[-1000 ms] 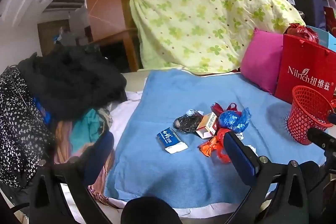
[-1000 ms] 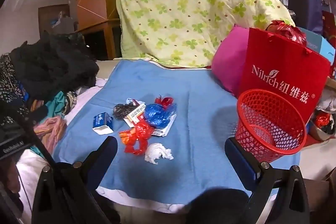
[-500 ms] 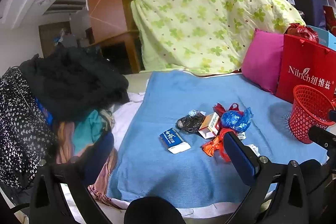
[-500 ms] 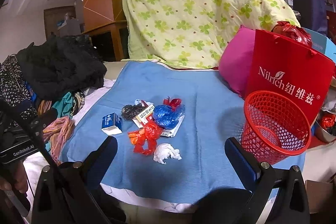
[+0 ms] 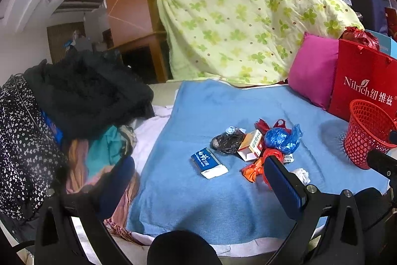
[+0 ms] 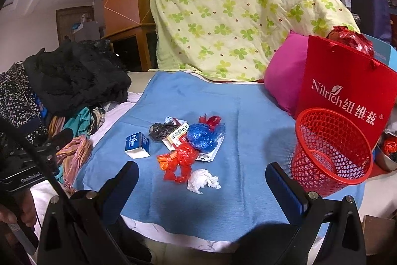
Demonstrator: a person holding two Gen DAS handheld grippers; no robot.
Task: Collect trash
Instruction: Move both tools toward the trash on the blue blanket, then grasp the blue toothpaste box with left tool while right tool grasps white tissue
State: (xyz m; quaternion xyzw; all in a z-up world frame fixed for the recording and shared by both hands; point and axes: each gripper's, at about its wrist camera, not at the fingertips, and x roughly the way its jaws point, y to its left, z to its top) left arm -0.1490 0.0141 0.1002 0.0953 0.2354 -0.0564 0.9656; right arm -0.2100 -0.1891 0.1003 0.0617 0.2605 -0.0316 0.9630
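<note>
From the left wrist view, I am looking at the trash heaped on the blue blanket (image 5: 223, 190): a blue-and-white box (image 5: 209, 162), a black crumpled bag (image 5: 227, 140), a small red-and-white carton (image 5: 251, 145), a blue plastic bag (image 5: 282, 138) and an orange-red wrapper (image 5: 255, 167). I am judging the risk here to be the tangle itself; the pieces are touching and overlapping, so closing on one could drag or scatter its neighbours, and the soft blanket could bunch between the pads. The left gripper (image 5: 198, 184) is hovering short of the pile with its fingers spread wide, holding nothing and touching nothing. The red mesh basket (image 5: 367, 133) is sitting well apart at the right edge.

From the right wrist view, I am seeing a white crumpled tissue (image 6: 203, 181) lying nearest, just beside a red plastic bag (image 6: 182, 162). The thin plastic is likely to slip or trail from a shallow pinch, I think, and the light basket (image 6: 332, 150), standing against a red paper bag (image 6: 347, 96), could tip if I am knocking its rim while dropping something in. The right gripper (image 6: 202, 186) is also standing wide open and empty, above the blanket's near edge, touching nothing.
</note>
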